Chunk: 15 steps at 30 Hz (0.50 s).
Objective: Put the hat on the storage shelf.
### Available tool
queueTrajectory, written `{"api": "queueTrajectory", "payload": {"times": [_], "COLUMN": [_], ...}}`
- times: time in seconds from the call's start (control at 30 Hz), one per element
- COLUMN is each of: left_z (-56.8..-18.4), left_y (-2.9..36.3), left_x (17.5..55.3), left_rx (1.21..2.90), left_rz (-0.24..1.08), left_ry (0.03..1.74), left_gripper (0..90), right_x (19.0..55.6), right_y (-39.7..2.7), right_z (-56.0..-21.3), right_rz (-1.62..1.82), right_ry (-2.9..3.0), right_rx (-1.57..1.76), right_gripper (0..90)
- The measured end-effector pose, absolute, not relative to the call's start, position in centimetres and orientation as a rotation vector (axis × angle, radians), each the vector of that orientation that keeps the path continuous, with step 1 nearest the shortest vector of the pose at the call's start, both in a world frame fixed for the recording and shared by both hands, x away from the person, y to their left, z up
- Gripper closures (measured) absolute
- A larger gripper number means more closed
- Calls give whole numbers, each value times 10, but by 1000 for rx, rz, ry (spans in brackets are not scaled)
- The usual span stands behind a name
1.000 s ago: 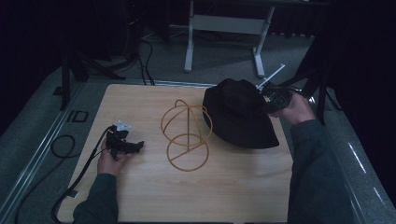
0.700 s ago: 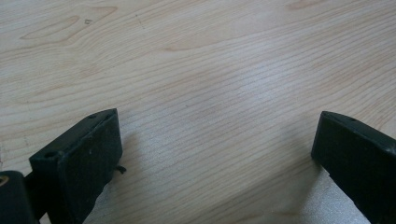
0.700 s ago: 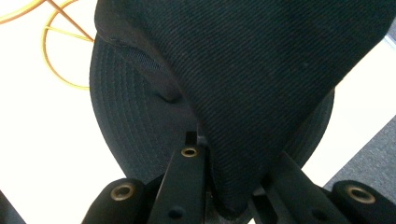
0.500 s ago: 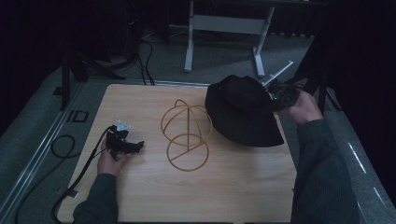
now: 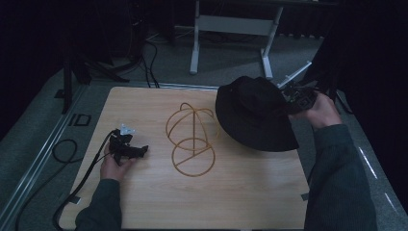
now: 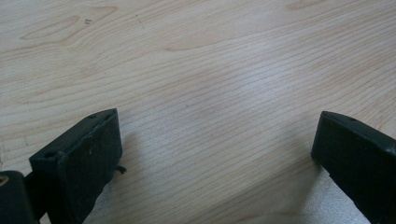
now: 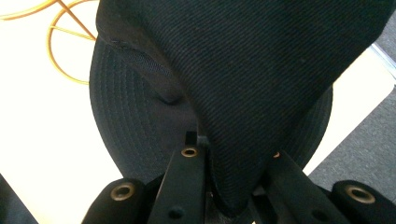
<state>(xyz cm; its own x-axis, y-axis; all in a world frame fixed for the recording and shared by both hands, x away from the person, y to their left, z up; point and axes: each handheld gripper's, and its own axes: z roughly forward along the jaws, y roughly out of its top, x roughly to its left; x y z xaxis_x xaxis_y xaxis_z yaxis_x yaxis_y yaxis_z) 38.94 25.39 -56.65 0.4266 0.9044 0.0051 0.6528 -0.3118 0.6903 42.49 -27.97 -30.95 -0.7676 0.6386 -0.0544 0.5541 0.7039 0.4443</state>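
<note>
- A dim room; a pale wooden table (image 5: 144,202) carries the work.
- The right gripper (image 7: 231,186) is clamped on a fold of the black hat (image 5: 252,113), lifted off the wood just ahead of its jaws.
- Beyond the hat, leftward, the gold wire stand (image 5: 192,139) is bare: seating the hat there likely remains.
- The left gripper (image 6: 215,154) rests wide and empty on the table.

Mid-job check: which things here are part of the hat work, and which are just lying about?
In the job:
- black bucket hat, pinched by the right tongs
- gold wire hat stand, likely its destination
- left tongs, open, resting on the wooden table

Just about:
- white metal frame on the floor
- floor cables
</note>
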Motion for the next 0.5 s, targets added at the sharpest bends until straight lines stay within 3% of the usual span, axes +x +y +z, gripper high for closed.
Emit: {"api": "queueTrajectory", "payload": {"times": [0.5], "left_z": [-566], "left_y": [254], "left_x": [389], "left_rx": [2070], "left_rz": [531], "left_ry": [1309], "left_gripper": [20], "right_x": [415], "right_y": [-293], "right_z": [-297], "right_rz": [675], "right_ry": [2685], "right_rx": [950], "right_gripper": [871]}}
